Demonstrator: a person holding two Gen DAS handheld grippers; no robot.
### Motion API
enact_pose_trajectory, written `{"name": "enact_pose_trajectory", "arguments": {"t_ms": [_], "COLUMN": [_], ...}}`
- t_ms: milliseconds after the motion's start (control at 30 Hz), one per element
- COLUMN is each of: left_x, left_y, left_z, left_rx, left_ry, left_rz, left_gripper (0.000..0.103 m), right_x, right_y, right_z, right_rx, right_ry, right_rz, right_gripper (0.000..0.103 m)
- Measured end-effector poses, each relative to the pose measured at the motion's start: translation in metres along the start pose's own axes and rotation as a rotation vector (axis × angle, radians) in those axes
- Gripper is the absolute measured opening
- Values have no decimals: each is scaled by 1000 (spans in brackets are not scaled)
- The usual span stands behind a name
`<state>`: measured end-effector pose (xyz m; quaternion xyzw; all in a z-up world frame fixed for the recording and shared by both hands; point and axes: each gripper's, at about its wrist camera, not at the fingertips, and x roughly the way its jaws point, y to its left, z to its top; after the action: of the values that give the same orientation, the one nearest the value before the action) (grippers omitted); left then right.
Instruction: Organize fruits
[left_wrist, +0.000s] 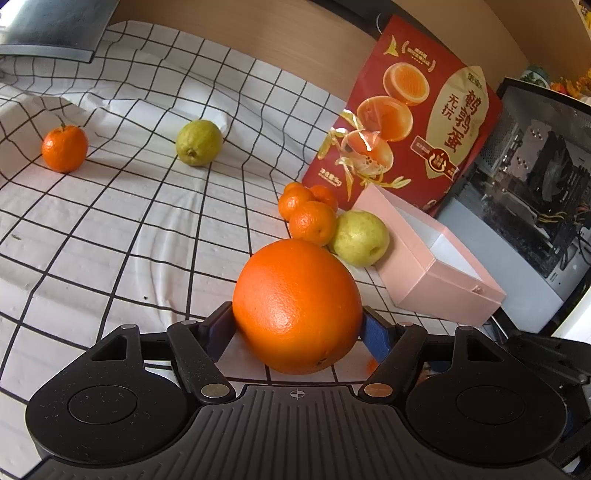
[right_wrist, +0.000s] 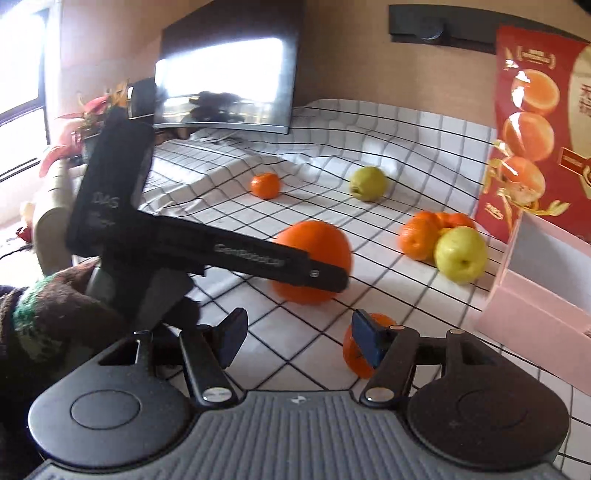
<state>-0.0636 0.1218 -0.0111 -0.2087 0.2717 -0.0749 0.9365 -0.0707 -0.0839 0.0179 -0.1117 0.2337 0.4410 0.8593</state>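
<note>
**Left gripper on big orange, right one open**

Left hand-held gripper (left_wrist: 297, 325) clamps the big orange (left_wrist: 297, 306) between its two fingers, low over the checked cloth (left_wrist: 110, 221) on the bench; from the right wrist view the same orange (right_wrist: 314, 258) sits partly behind the left tool's black arm. Right hand-held gripper (right_wrist: 297, 338) is open, nothing between the fingers; a small orange (right_wrist: 356, 360) lies just behind its right finger. Cluster of tangerines (left_wrist: 308, 210) touches a green pear (left_wrist: 358, 238), all just beside the open pink box (left_wrist: 436, 266). Red bag (left_wrist: 406, 122) stands behind the box. Well apart at the far side: a lone tangerine (left_wrist: 64, 147) and a green lemon (left_wrist: 198, 142). Monitor (right_wrist: 225, 81) at the back.
</note>
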Motion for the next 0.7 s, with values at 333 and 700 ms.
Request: {"name": "enact_pose_trajectory", "arguments": {"t_ms": [333, 700], "left_x": [0, -1], "left_y": [0, 0], "left_z": [0, 1], "left_rx": [-5, -18], "left_ry": [-1, -7], "left_rz": [-2, -5], "left_gripper": [77, 77], "right_x": [-12, 33], "right_y": [-17, -33], "right_z": [-12, -4], "right_rx": [36, 140], "right_ry": [-13, 71], "right_rz": [-137, -138], "right_gripper": [76, 75]}}
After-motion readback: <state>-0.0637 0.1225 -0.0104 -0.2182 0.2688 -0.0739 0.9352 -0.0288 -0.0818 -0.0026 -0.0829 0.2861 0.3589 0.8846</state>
